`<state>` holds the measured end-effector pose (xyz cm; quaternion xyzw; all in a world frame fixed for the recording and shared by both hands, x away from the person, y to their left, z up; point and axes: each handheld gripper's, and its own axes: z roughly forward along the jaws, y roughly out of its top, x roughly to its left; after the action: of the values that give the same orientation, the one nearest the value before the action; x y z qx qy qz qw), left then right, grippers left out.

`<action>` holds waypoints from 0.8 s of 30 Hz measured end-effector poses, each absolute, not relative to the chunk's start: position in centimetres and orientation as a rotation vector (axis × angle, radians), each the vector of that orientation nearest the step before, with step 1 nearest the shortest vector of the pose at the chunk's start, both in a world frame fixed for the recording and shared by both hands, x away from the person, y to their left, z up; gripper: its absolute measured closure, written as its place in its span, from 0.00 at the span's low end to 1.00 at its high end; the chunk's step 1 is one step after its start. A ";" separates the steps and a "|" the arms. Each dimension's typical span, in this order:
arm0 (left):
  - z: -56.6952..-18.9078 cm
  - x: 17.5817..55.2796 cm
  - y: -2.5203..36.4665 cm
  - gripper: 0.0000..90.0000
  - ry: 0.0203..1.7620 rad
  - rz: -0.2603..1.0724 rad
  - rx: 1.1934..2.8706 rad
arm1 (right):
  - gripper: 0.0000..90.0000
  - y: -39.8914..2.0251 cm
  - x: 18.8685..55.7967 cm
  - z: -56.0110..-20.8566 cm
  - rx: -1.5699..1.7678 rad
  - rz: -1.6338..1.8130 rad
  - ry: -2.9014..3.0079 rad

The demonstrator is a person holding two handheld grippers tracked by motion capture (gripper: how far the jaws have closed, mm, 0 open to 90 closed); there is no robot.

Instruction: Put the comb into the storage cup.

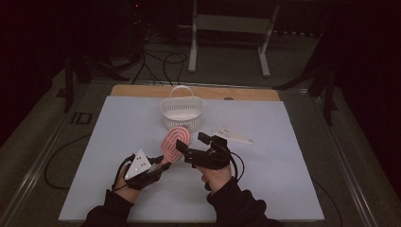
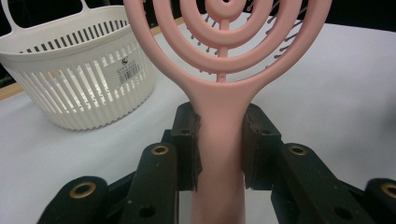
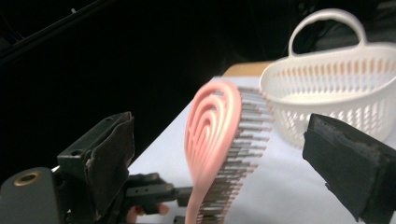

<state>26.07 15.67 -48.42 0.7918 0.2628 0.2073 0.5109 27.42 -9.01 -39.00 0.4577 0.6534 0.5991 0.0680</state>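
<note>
Hairbrush (image 1: 176, 143), pink with ringed slots in its oval head, stands upright above the white sheet (image 1: 118, 142), its handle clamped between the pads of the left gripper (image 1: 163, 163), which grips it low on the neck just beneath the head. From the left gripper view the pads (image 2: 187, 140) press flat on both sides of the handle, and the white slotted basket (image 2: 84, 79) sits beyond and to one side of that claw. The right gripper (image 1: 194, 144) comes in from the other side with its jaws wide apart, the brush head between them but touching neither pad as far as I can see; bristles face its far jaw. My worry is the handover: if the right claw closes on the bristles or the thin rings rather than solid rim, the brush could twist or spring free once the left lets go. A flat white three-cornered plate (image 1: 231, 135) lies on the sheet beyond the right claw.
</note>
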 end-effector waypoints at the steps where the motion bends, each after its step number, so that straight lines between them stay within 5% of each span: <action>1: -48.4 26.1 15.7 0.79 0.633 0.503 1.905 | 0.10 -8.9 27.5 -39.2 1.404 1.811 1.973; 6: -48.4 26.1 15.6 0.79 0.631 0.502 1.906 | 0.21 -8.3 27.5 -39.8 1.443 1.826 2.006; 14: -48.3 26.0 15.6 0.79 0.629 0.501 1.899 | 0.26 -7.5 27.6 -40.7 1.517 1.836 2.012; 24: -48.4 26.0 15.6 0.79 0.621 0.497 1.904 | 0.50 -6.8 28.1 -41.9 1.594 1.851 2.017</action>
<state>25.99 15.58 -48.37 0.7920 0.2583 0.2067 0.5131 28.13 -6.80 -41.91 0.5032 0.6365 0.5843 -0.0131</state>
